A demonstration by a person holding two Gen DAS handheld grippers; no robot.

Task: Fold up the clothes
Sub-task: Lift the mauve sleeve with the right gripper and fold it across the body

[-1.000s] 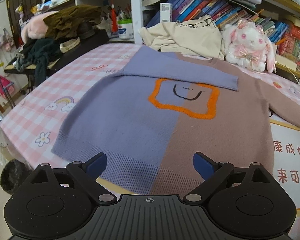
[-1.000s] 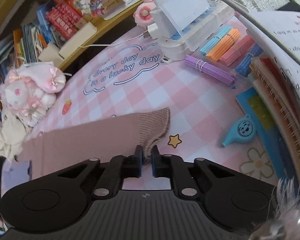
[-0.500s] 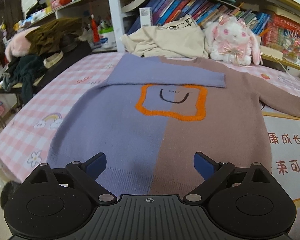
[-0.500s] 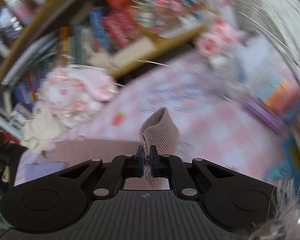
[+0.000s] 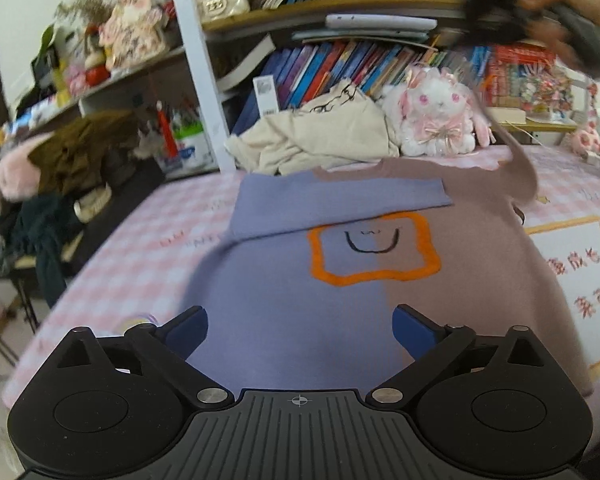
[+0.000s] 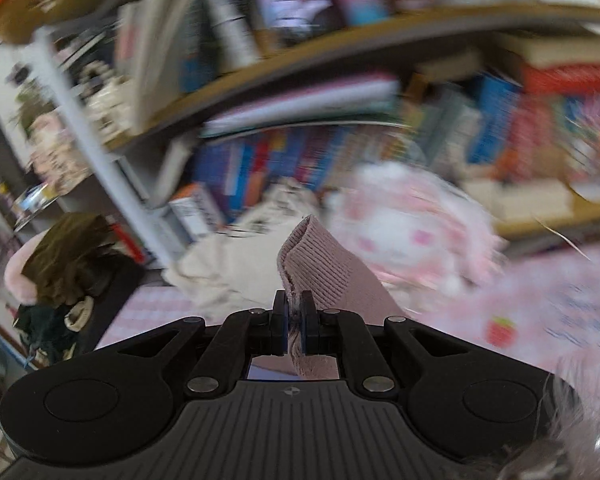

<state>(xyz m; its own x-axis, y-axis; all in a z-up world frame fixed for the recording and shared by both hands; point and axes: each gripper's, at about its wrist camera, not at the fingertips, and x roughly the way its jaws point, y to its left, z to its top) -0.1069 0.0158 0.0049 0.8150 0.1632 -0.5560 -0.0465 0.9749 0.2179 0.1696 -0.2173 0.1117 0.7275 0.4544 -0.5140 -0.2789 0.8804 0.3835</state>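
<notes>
A half lilac, half mauve sweater (image 5: pixel 340 292) with an orange-framed smile lies flat on the pink checked table (image 5: pixel 168 240). Its lilac sleeve (image 5: pixel 340 200) is folded across the chest. My left gripper (image 5: pixel 300 326) is open and empty, hovering over the sweater's hem. My right gripper (image 6: pixel 294 320) is shut on the mauve sleeve cuff (image 6: pixel 320 264) and holds it up in the air. In the left wrist view the mauve sleeve (image 5: pixel 520 164) rises from the right shoulder toward the blurred right gripper at top right.
A cream garment (image 5: pixel 320 140) and a white plush rabbit (image 5: pixel 436 116) sit at the table's back, under bookshelves (image 5: pixel 360 60). A pile of dark clothes (image 5: pixel 72 160) lies at left. A white printed sheet (image 5: pixel 580 280) lies at right.
My right gripper has lifted the mauve cuff off the table and swung it up and left, toward the sweater. My left gripper has moved closer over the hem, still open.
</notes>
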